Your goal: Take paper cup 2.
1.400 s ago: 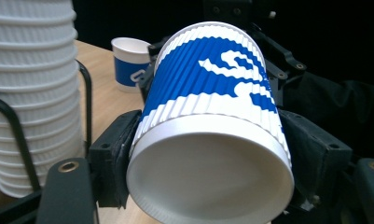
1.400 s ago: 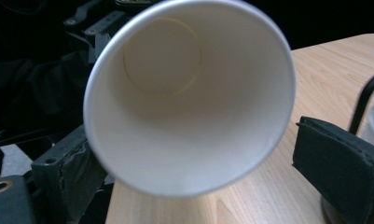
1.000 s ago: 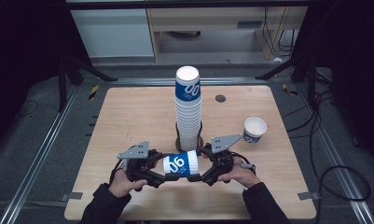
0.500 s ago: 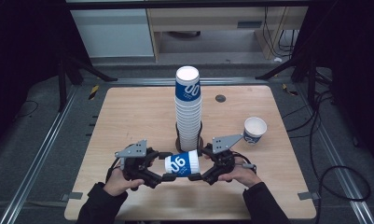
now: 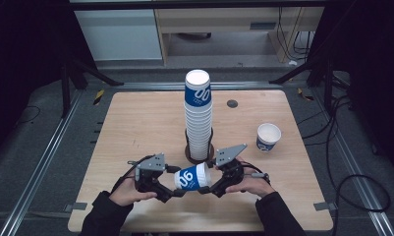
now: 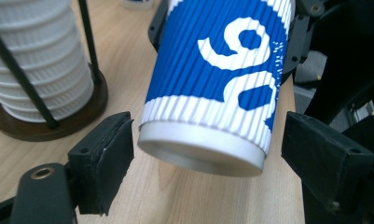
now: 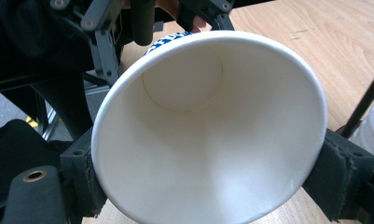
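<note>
Moved: left gripper sits slightly further from the cup's base than half a second ago; cup position about unchanged
Cup: paper cup, ribbed blue sleeve with white "06" print, white bands at rim and base; lies on its side, lifted off the table between the two grippers, base pointing to the person's left, mouth to the right
Cup inside: plain white in the right gripper view; round bottom visible deep in
Right gripper: clamped on the cup at the rim end; both black pads pressed against the wall just behind the mouth
Left gripper view: jaws spread, a gap on each side of the cup's base; not touching
Stack: tall stack of cups in a round wooden holder with thin black rods, mid-table, just beyond the held cup
Spare cup: upright, right side, well apart
Table: wooden; left half bare; grippers near its front edge
Grommet: small dark disc toward the far edge
</note>
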Tool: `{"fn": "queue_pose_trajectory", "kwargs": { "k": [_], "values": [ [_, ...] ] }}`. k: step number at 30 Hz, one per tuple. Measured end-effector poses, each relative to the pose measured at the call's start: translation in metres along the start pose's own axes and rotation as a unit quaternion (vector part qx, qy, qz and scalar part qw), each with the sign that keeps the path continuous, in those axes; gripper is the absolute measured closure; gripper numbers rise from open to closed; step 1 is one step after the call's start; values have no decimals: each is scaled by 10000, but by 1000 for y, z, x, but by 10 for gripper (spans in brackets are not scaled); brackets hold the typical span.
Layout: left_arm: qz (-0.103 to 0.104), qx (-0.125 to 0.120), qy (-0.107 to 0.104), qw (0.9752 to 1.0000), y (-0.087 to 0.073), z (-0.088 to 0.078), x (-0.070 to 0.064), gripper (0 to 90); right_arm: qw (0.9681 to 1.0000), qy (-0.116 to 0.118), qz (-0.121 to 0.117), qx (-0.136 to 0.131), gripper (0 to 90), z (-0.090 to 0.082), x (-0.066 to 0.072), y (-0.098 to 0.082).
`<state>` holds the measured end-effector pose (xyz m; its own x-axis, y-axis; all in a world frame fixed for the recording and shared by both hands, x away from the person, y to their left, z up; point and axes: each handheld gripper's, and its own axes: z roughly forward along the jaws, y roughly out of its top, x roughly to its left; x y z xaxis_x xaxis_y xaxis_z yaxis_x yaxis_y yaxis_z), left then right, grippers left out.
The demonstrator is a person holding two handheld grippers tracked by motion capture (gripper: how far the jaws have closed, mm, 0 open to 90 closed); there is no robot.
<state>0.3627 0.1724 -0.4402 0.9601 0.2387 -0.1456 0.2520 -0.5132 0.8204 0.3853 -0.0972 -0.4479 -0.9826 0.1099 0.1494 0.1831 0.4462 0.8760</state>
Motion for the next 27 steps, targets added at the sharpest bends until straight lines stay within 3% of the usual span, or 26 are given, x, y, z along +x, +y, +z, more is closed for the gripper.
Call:
{"fn": "queue_pose_trajectory", "kwargs": {
  "k": [6, 9, 15, 18, 23, 27],
  "values": [
    [153, 262, -102, 9995, -1, 10, -4, 206, 9998, 141, -41, 137, 153, 7, 3, 0],
    [201, 294, -123, 9993, -1, 11, -5, 253, 9996, 205, -68, 205, 152, 9, 5, 1],
    [221, 269, -135, 9993, -1, 11, -4, 263, 9995, 243, -7, 211, 137, 9, 4, 0],
    [171, 225, -79, 9996, -1, 9, -2, 264, 9999, 112, -19, 89, 89, 7, 3, 1],
    [35, 7, 58, 10000, -2, 1, 4, 265, 9994, -149, 68, -318, 57, -8, -1, 5],
    [-143, -495, 299, 9982, -2, -14, 11, 264, 9973, -388, 165, -609, 53, -21, -4, 7]
  ]
}}
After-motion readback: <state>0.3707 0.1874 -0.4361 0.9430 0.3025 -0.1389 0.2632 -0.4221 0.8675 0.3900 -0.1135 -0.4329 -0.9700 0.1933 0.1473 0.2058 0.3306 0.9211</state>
